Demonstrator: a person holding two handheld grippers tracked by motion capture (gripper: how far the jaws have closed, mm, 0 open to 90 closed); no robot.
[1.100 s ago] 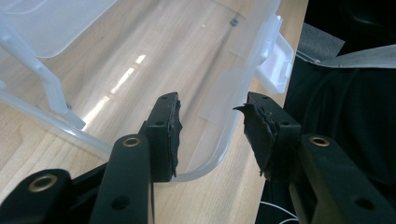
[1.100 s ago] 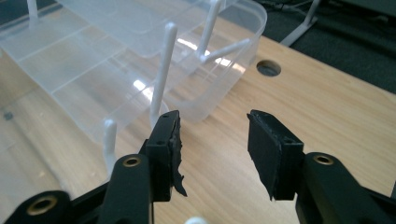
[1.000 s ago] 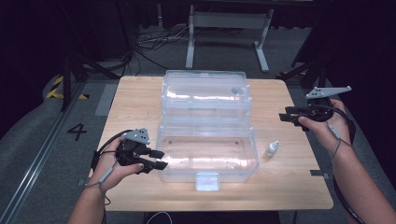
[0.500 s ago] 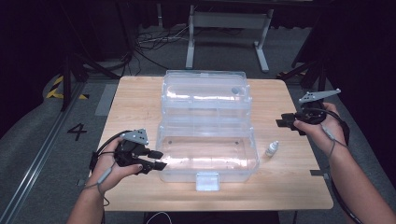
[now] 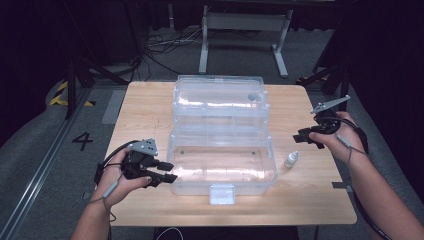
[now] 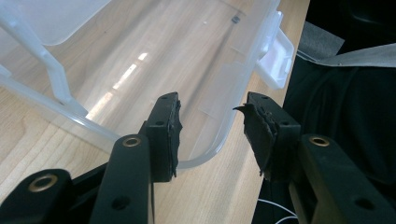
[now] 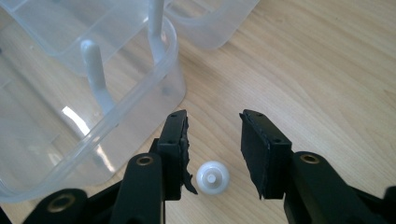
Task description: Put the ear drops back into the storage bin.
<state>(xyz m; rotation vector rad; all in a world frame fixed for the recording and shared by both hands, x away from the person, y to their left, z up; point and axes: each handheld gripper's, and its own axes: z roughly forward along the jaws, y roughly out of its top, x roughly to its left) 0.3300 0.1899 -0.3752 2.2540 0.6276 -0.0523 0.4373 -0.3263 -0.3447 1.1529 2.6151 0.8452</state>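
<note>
- A small white dropper bottle (image 5: pixel 291 159) is seen standing on the wooden table (image 5: pixel 310 200), right of centre in the high view, just beside the right wall of the clear plastic box (image 5: pixel 222 165); no label can be read on it.
- In the right gripper view its round white cap (image 7: pixel 213 178) is seen from above, low in the frame, between the two black jaws and touched by neither.
- The right gripper (image 5: pixel 306 138) is held above and right of the bottle; its jaws have just been closing and stand partly open, with nothing gripped. Against the earlier frames it has come lower and nearer the bottle.
- The left gripper (image 5: pixel 166 171), lower left, is set half open astride the box's near corner wall (image 6: pixel 205 156), without pressing it; it is unchanged.
- The box's lid (image 5: pixel 220 97) lies open behind.
- A "4" (image 5: pixel 82 140) is marked on the floor at left.
</note>
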